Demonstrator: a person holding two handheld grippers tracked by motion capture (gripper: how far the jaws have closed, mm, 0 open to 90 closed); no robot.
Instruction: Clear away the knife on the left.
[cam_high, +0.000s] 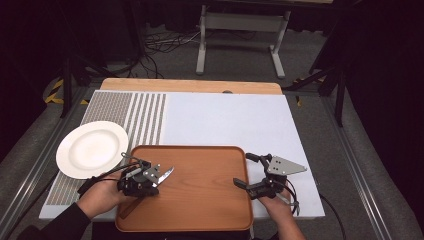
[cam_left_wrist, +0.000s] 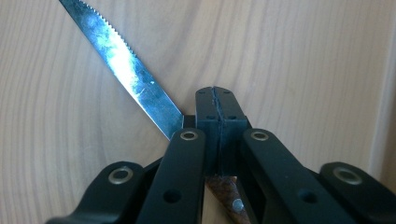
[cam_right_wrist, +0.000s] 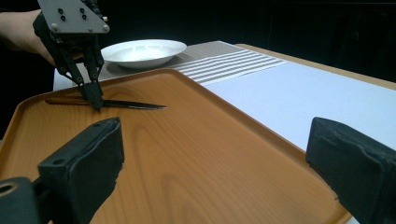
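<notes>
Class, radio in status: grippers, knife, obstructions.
Left gripper shut on knife, on wooden tray. Right gripper open, empty. Nothing in the way.

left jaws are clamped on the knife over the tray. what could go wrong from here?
1. The left gripper pinches the knife where blade meets handle, a narrow hold; the long serrated blade could pivot or slip if lifted.
2. In the right gripper view the knife lies about flat on the tray; dragging it may scratch the wood.
3. The right gripper sits open at the tray's right edge; a sideways swing of the blade could reach it.
</notes>
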